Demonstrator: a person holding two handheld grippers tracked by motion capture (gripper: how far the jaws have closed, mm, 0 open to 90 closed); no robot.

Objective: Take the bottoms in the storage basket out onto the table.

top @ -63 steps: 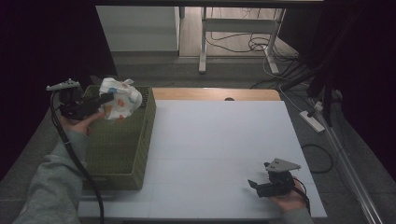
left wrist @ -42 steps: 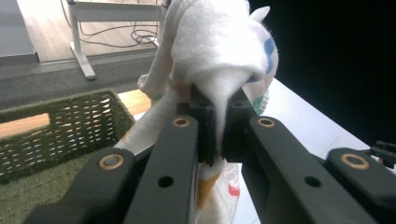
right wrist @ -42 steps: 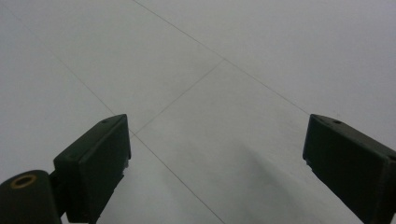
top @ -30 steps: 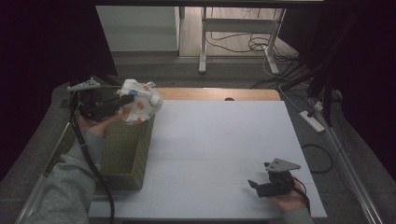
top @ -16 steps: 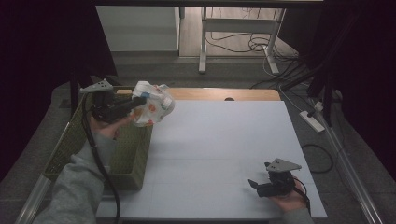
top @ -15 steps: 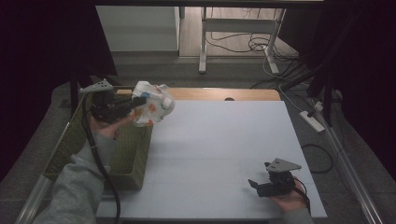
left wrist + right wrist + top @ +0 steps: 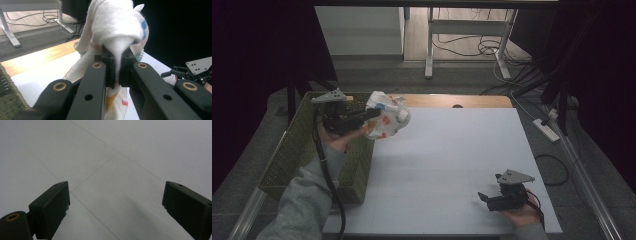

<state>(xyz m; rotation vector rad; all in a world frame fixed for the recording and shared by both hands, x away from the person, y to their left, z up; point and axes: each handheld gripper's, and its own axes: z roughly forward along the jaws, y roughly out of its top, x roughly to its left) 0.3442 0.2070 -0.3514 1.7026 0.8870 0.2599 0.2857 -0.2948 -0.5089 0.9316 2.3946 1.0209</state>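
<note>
One woven green basket (image 7: 297,155) is sitting at the table's (image 7: 452,165) left edge. Just above its right rim, the left gripper (image 7: 372,114) is pinching one soft, crumpled white cloth (image 7: 387,117) with coloured prints. Near the table's front right corner, the right gripper (image 7: 484,197) is resting with jaws spread wide, holding nothing.

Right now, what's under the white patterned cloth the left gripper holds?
The left gripper, shut on the white cloth with coloured prints, holds it in the air over the near edge of the white tabletop, beside the green woven basket. The cloth hides its own underside.
</note>
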